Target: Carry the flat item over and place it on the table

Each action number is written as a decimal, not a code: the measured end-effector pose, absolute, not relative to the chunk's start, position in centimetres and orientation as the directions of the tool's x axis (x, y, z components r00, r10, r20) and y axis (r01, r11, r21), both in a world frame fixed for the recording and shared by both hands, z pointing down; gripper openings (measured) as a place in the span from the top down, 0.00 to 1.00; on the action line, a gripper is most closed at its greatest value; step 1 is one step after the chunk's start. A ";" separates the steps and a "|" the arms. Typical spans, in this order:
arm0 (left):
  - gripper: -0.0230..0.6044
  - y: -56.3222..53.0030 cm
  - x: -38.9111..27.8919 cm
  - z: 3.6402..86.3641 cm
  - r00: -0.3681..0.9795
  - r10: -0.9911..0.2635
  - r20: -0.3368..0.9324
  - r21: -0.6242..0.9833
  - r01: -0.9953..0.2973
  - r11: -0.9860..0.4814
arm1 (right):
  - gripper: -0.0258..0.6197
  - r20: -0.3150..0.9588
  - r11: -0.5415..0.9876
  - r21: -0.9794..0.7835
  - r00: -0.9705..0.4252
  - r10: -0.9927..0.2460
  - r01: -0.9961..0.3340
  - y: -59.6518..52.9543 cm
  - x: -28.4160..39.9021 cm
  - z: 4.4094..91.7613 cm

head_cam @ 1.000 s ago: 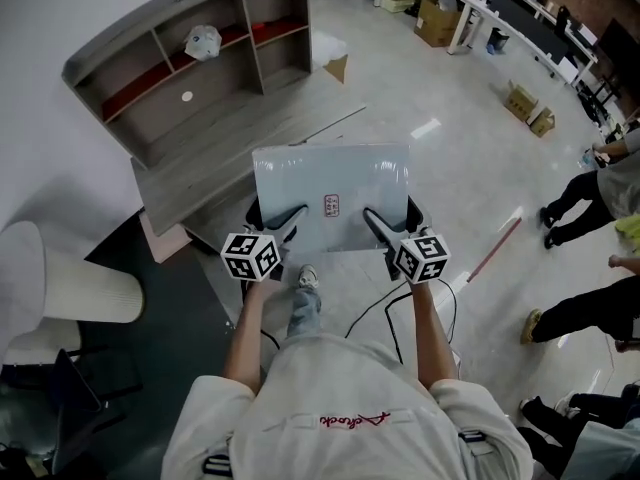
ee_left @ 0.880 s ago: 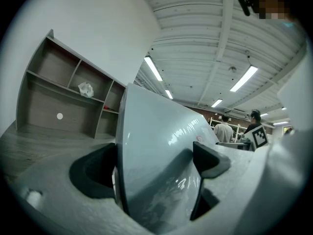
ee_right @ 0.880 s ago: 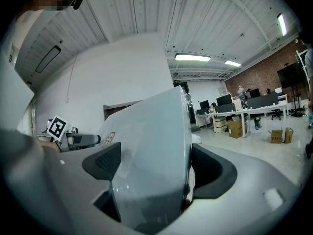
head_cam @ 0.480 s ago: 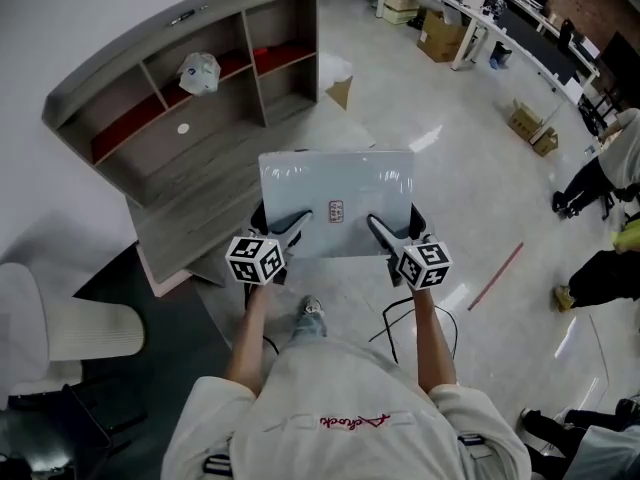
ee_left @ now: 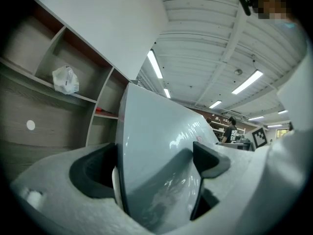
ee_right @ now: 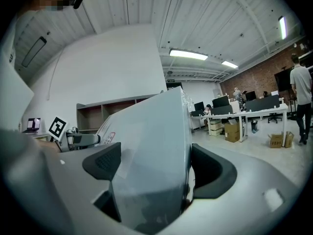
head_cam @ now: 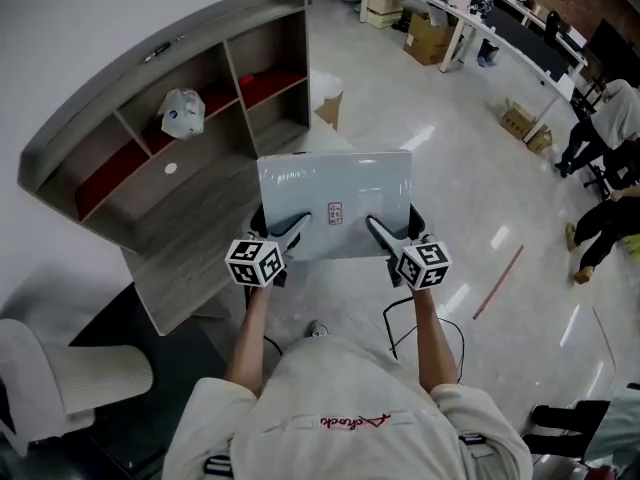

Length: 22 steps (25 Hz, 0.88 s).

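Note:
The flat item point(head_cam: 335, 193) is a pale grey rectangular package in shiny wrap with a small red label, held level in front of the person. My left gripper point(head_cam: 290, 230) is shut on its near left edge, and my right gripper point(head_cam: 378, 230) is shut on its near right edge. In the left gripper view the flat item point(ee_left: 156, 146) is clamped between the jaws of the left gripper point(ee_left: 156, 165). The right gripper view shows the flat item point(ee_right: 151, 151) pinched in the right gripper point(ee_right: 154, 168). The grey desk point(head_cam: 195, 223) lies just beyond the item, to the left.
A wooden shelf unit point(head_cam: 150, 88) with red-lined compartments stands on the desk and holds a white bag point(head_cam: 183, 113). A white chair point(head_cam: 70, 373) is at lower left. Cables point(head_cam: 420, 318) trail on the floor. Cardboard boxes point(head_cam: 525, 123), long desks point(head_cam: 500, 28) and standing people point(head_cam: 605, 118) occupy the right.
The person has walked forward with the flat item; the desk and shelf unit are now closer and lower in view. Both grippers keep the same hold on the item.

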<state>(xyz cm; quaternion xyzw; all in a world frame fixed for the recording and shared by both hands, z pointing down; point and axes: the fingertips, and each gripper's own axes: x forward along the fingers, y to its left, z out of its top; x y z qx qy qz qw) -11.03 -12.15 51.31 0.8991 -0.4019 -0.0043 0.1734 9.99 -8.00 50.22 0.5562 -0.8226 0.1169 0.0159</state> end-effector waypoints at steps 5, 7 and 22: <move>0.16 -15.6 -11.0 51.4 0.694 -0.708 0.134 0.311 -0.707 -0.635 | 0.26 0.152 0.332 -0.177 -0.359 -0.921 -0.926 -10.9 10.0 50.4; 0.16 -16.5 -10.9 51.5 0.699 -0.703 0.135 0.311 -0.703 -0.639 | 0.26 0.152 0.324 -0.177 -0.352 -0.924 -0.929 -11.7 10.0 50.5; 0.16 -19.8 -9.5 53.7 0.718 -0.676 0.166 0.331 -0.687 -0.647 | 0.26 0.184 0.288 -0.190 -0.322 -0.929 -0.939 -14.3 11.2 52.5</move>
